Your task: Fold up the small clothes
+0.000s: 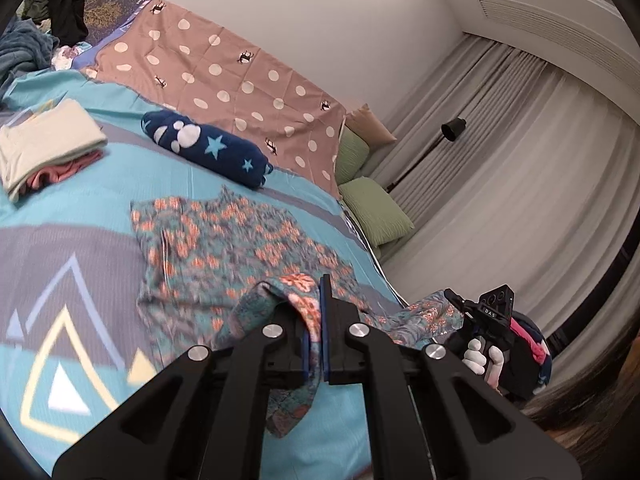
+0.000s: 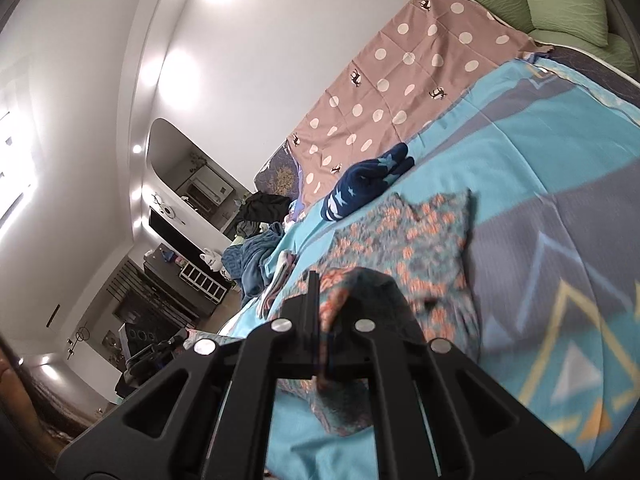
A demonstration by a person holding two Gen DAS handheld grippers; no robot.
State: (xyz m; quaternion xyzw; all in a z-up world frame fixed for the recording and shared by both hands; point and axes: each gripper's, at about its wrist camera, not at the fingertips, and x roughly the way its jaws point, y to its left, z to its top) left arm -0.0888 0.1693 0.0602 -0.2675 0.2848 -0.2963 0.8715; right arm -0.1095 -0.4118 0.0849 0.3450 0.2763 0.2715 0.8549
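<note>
I have both jaws clamped on the near edge of the floral garment (image 1: 240,248), left gripper (image 1: 318,320) and right gripper (image 2: 320,320) each pinching a corner while the rest lies flat on the blue bedspread (image 1: 100,208). To fold cleanly I should carry both corners level and together toward the far edge. I count one floral garment, one rolled navy star piece (image 1: 208,148), one folded stack (image 1: 48,140) and two green pillows (image 1: 376,208).

The only lettering that can be read is "DAS", in small white capitals on the black housing of the right gripper (image 1: 454,300), seen at the right in the left wrist view. A few small white marks run along the edge of the dark blue sheet (image 1: 105,4) at far left, too small to read.
</note>
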